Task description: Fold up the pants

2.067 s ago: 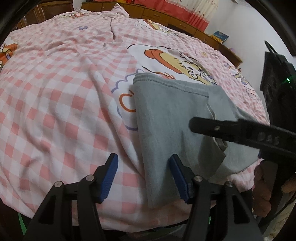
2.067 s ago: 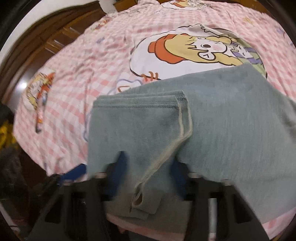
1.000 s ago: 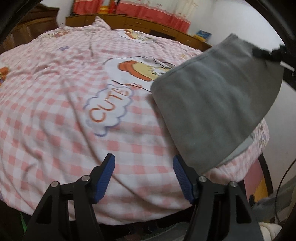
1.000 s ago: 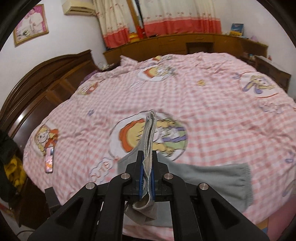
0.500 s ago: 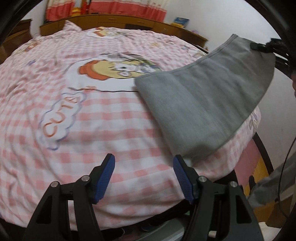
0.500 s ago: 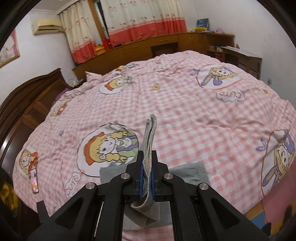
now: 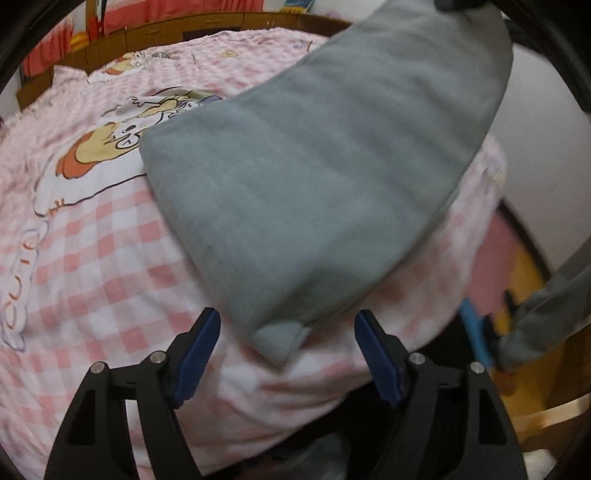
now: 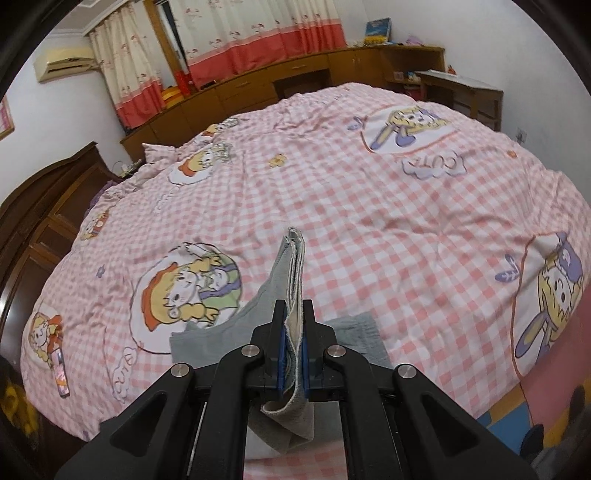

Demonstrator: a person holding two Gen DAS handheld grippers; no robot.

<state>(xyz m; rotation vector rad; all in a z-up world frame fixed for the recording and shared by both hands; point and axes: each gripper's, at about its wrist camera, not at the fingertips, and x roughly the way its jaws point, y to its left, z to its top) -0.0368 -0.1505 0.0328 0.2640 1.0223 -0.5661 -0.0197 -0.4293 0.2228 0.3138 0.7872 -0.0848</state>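
The grey pants (image 7: 317,192) are folded into a long band. One end lies on the pink checked bed and the other end rises to the upper right. My right gripper (image 8: 294,343) is shut on that raised edge of the pants (image 8: 291,273), held above the bed. My left gripper (image 7: 288,354) is open and empty, its blue pads just in front of the pants' near corner (image 7: 277,339), not touching it.
The bed (image 8: 369,206) has a pink checked cover with cartoon prints. A dark wooden headboard (image 8: 40,206) stands at left. Wooden cabinets (image 8: 295,77) and red-trimmed curtains (image 8: 236,33) line the far wall. The bed's near edge (image 7: 295,417) drops off below my left gripper.
My right gripper has lifted the pants' end higher and carried it to the right across the bed. My left gripper has moved closer to the pants' near corner and stayed open.
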